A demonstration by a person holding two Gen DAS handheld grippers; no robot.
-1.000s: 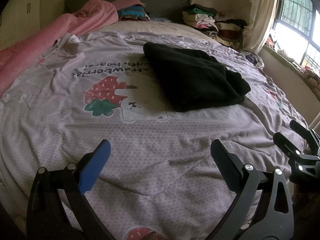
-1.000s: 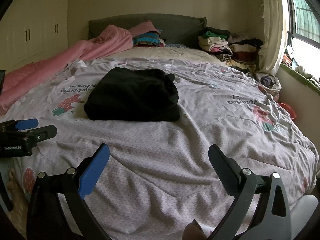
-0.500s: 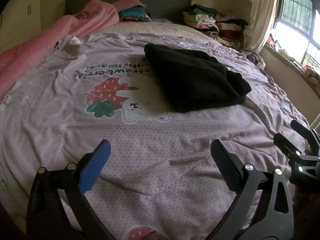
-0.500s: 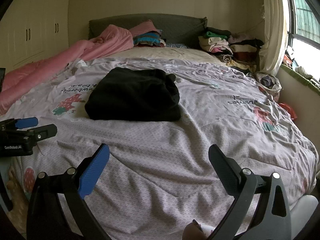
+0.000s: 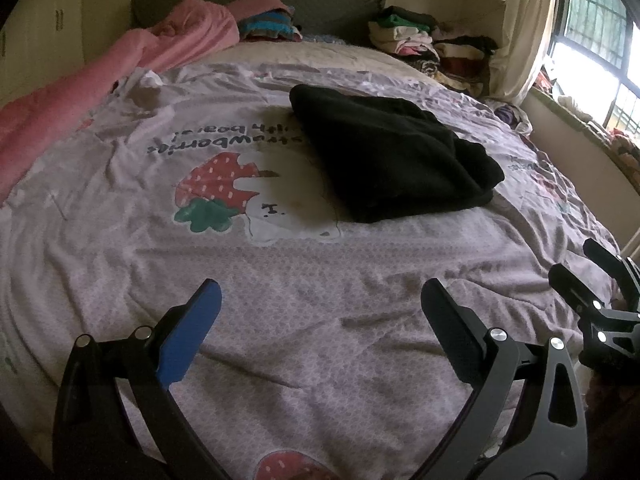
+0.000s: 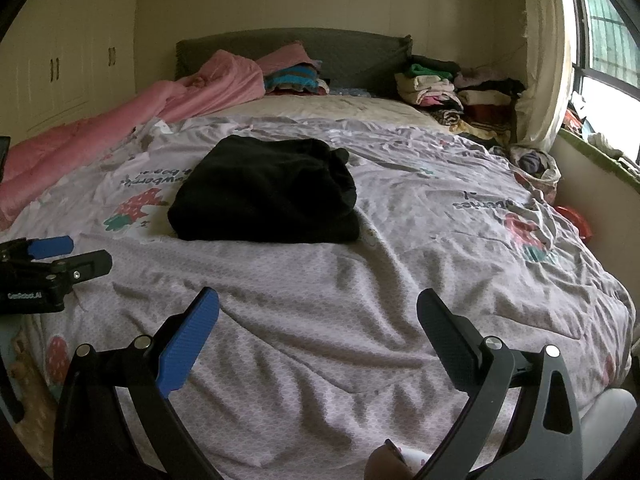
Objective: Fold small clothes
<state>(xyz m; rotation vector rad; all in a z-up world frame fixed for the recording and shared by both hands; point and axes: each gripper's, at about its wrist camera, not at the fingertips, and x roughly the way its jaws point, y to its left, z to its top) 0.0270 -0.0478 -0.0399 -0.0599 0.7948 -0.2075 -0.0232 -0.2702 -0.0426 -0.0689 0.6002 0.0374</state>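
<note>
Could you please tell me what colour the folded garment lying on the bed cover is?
The folded garment is plain black, with no visible pattern; the right wrist view shows it best.

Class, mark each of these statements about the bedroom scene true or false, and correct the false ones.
1. The folded black fabric garment lies on the lilac strawberry-print bed cover. True.
2. The left claw grips the garment. False: it is open, well short of it.
3. The right claw is open and empty. True.
4. The rumpled pink quilt covers the garment. False: it lies along the bed's left side, apart from it.
5. A stack of folded clothes sits by the grey headboard. True.
</note>
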